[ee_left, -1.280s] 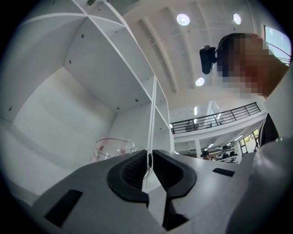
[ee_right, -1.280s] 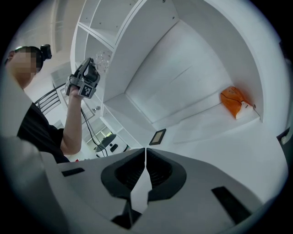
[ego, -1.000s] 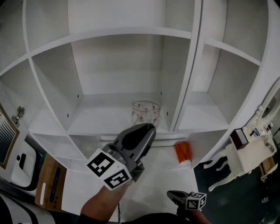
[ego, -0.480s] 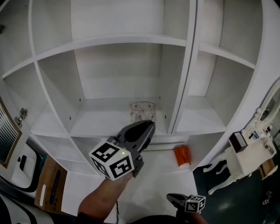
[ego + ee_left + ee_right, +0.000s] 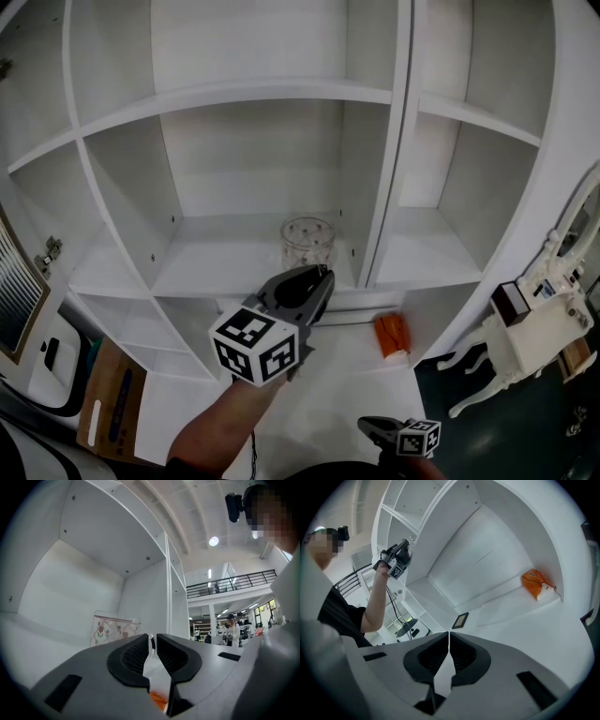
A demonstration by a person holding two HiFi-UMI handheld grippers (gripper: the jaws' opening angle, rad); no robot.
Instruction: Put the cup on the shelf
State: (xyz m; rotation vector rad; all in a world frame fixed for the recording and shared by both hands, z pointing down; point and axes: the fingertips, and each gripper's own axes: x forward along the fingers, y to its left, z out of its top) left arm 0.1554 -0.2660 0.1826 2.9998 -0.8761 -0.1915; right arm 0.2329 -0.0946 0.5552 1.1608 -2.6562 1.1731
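Note:
A clear glass cup (image 5: 307, 242) printed with red tulips stands on the white shelf board (image 5: 216, 258), near the upright divider. My left gripper (image 5: 322, 274) reaches up to its near side. In the left gripper view the cup (image 5: 114, 628) sits just left of the jaws, and a thin clear curved piece, seemingly its handle (image 5: 149, 645), is pinched between the nearly closed pads. My right gripper (image 5: 366, 424) hangs low at the bottom edge, far from the cup, jaws shut with nothing between them (image 5: 448, 634).
An orange packet (image 5: 392, 333) lies on the lower ledge right of the cup's bay, also seen as the packet (image 5: 536, 584) in the right gripper view. A vertical divider (image 5: 389, 150) bounds the bay. A white ornate table (image 5: 525, 333) stands right, a cardboard box (image 5: 105, 394) left.
The left hand has turned slightly, so the marker cube now sits a bit further right. The cup stays on the shelf board with the jaws at it. The right gripper has barely moved.

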